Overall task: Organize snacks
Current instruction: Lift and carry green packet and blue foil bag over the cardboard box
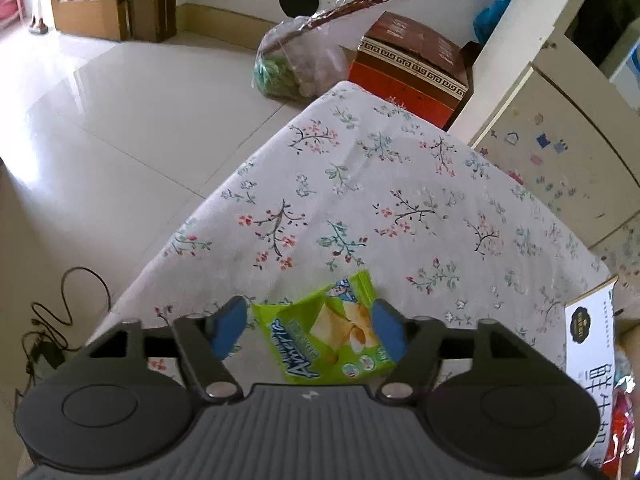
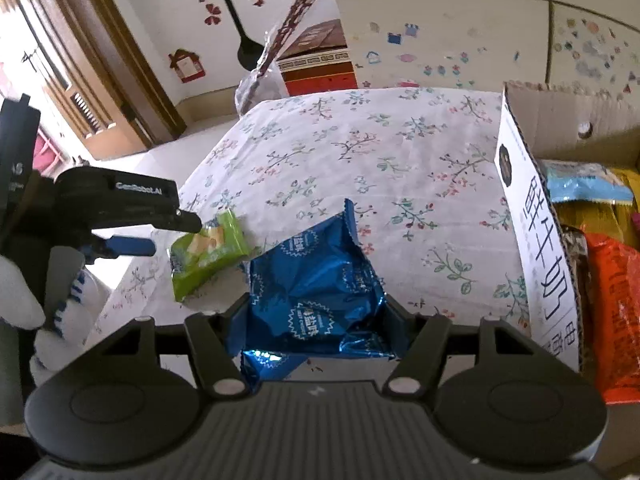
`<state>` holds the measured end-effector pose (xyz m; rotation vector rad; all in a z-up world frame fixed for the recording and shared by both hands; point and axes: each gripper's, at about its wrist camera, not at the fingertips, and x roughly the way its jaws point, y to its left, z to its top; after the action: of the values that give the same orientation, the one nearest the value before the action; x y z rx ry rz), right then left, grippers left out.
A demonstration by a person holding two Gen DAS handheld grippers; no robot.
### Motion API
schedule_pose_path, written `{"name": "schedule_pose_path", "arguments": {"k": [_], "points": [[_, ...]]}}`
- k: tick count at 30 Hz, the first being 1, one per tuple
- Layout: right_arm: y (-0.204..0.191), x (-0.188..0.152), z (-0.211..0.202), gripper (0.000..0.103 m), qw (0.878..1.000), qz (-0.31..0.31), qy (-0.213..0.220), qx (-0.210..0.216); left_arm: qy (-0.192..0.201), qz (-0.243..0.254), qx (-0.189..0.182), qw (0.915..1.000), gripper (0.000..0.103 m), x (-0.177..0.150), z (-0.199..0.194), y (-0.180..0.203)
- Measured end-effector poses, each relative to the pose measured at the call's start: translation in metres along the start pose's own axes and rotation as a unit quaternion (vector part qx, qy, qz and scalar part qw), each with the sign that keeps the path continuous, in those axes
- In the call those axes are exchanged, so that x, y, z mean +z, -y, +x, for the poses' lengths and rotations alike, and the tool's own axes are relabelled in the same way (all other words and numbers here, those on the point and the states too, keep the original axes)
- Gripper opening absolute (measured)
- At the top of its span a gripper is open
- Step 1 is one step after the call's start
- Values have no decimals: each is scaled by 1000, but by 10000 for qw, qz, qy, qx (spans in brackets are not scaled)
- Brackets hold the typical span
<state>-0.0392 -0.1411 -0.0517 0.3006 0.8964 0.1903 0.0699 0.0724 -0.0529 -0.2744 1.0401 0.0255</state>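
Both tongs hang over the flowered desk [image 2: 420, 152]. Right of the right tongs [image 2: 316, 320] stands the open cardboard box [image 2: 532, 216], snack packs inside. Those tongs clamp the blue foil packet [image 2: 316, 280] between their pads. Left tongs [image 1: 310, 330] stand parted, the green chip packet [image 1: 340, 328] loose between the blue pads [image 1: 228, 328], lying on the desk's near edge.

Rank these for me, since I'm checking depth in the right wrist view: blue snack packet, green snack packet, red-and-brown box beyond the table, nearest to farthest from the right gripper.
1. Blue snack packet: between the right gripper's fingers.
2. Green snack packet: to the left, on the tablecloth.
3. Red-and-brown box: beyond the table's far edge.
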Motion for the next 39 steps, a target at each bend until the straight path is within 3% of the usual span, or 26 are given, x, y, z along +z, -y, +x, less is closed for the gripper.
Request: {"name": "schedule_pose_path", "arguments": {"k": [6, 11, 17, 20, 29, 34, 39], "points": [[-4, 2, 6, 67, 9999, 82, -48, 97, -129, 159, 232, 9995, 87, -4, 14, 10], [-1, 2, 7, 67, 9998, 160, -70, 73, -114, 413, 339, 9985, 89, -6, 23, 25], [5, 1, 10, 67, 9996, 274, -99, 15, -304, 775, 588, 9948, 102, -13, 38, 39], [5, 2, 12, 67, 9995, 292, -107, 23, -232, 866, 590, 9942, 103, -17, 38, 41], [4, 3, 15, 67, 9994, 336, -94, 38, -90, 842, 477, 9953, 71, -16, 25, 34], [1, 3, 10, 67, 9995, 312, -52, 58, -85, 506, 355, 9981, 69, -14, 15, 24], [-5, 5, -3, 67, 9998, 155, 34, 80, 120, 586, 328, 9977, 69, -15, -4, 25]]}}
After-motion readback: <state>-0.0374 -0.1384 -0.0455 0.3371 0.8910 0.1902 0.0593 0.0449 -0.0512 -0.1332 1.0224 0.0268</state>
